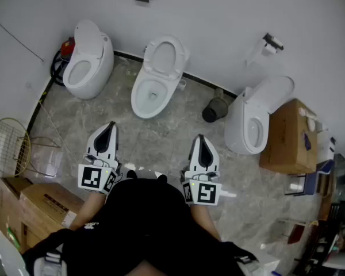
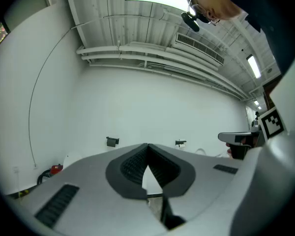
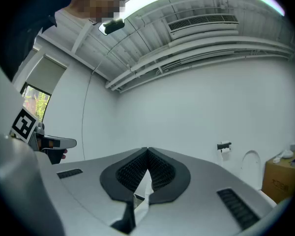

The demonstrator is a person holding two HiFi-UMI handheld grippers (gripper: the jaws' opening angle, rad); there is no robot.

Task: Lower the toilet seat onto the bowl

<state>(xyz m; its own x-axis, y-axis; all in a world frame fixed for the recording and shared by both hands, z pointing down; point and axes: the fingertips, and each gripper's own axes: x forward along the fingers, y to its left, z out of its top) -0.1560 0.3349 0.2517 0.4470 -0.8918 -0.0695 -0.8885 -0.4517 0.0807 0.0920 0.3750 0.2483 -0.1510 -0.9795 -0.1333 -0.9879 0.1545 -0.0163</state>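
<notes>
I am holding my left tongs (image 1: 108, 126) and my right tongs (image 1: 200, 138), grey shells with black ribbed pads, side by side over the grey marbled floor (image 1: 161, 140). Both are pressing their jaws fully together with nothing between them. The white oval toilet seat (image 1: 163, 54) is standing raised against the white wall (image 1: 218, 22), above the white ceramic bowl (image 1: 151, 96). It is ahead of the tongs, between the two tips and well apart from both. A dark round bin (image 1: 214, 110) is sitting just ahead of the right tongs.
</notes>
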